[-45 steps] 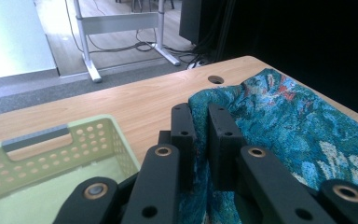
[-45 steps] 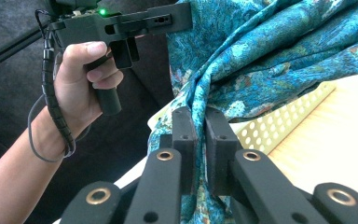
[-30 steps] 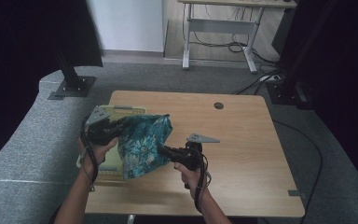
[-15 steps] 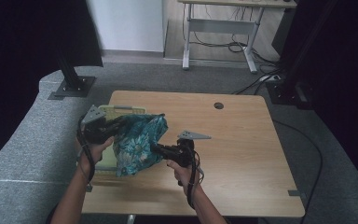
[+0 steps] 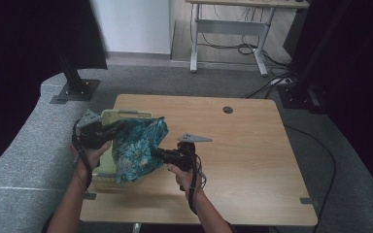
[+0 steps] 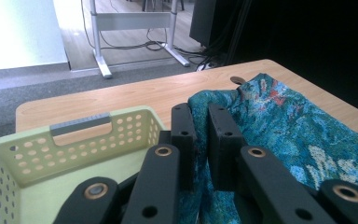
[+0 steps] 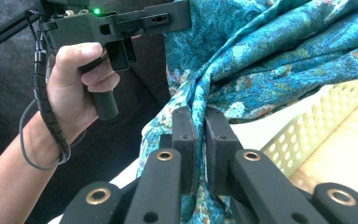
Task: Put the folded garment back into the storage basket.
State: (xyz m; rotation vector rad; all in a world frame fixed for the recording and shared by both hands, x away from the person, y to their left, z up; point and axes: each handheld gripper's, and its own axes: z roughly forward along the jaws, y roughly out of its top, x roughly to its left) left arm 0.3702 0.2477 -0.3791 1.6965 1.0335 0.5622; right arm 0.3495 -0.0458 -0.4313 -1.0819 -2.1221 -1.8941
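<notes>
A teal patterned cloth [image 5: 137, 148] hangs bunched between both grippers over a pale green perforated basket [image 5: 121, 114] at the table's left side. My left gripper [image 5: 118, 127] is shut on the cloth's upper edge; in the left gripper view the cloth [image 6: 279, 126] is pinched between the jaws of that gripper [image 6: 199, 122], with the basket [image 6: 60, 154] below. My right gripper [image 5: 154, 153] is shut on the cloth's right side; the right gripper view has its jaws [image 7: 200, 122] clamping a fold of the cloth [image 7: 261, 51], with the basket [image 7: 326, 112] behind.
The wooden table [image 5: 252, 145] has a round cable hole [image 5: 228, 109] at the back. A dark stand base [image 5: 74, 90] sits on the grey floor at left, and a white desk frame [image 5: 223, 29] stands beyond.
Both grippers have carried the cloth leftward, so more of it hangs over the basket. Both grips stayed closed on it.
</notes>
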